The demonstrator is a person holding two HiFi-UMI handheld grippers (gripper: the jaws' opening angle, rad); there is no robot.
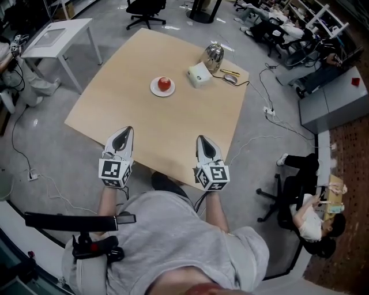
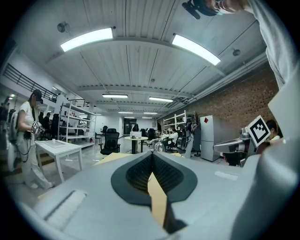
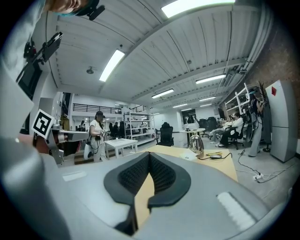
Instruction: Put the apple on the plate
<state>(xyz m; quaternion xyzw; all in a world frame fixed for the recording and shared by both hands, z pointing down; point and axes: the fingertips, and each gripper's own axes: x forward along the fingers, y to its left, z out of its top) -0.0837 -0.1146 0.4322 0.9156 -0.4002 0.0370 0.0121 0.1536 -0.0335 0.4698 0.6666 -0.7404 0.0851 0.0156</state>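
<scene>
A red apple (image 1: 165,83) sits on a small white plate (image 1: 154,89). The plate is on a big wooden table (image 1: 127,103), a bit past the middle, on the far side from the person. The apple is in the middle of the plate.

The left gripper (image 1: 124,132) is over the near edge of the table. Its jaws are pressed together. It has nothing in it. In the left gripper view (image 2: 151,155) the two dark pads meet at the tips, and only a thin strip of the table shows below them.

The right gripper (image 1: 203,140) is beside it, also over the near edge. Its jaws are pressed together too, and it holds nothing. The right gripper view (image 3: 149,154) shows the pads touching at the tips.

Both grippers point across the table toward the far side. They are well apart from the plate. They are also apart from each other, with bare table between them.

To the right of the plate is a white box (image 1: 199,75). Just behind the box stands a shiny kettle (image 1: 213,56). A mouse (image 1: 230,78) lies near the box at the right edge of the table, with a black wire running off it.

A white table (image 1: 57,33) stands on the floor at the far left. A black chair (image 1: 144,8) is past the far end of the wooden table.
</scene>
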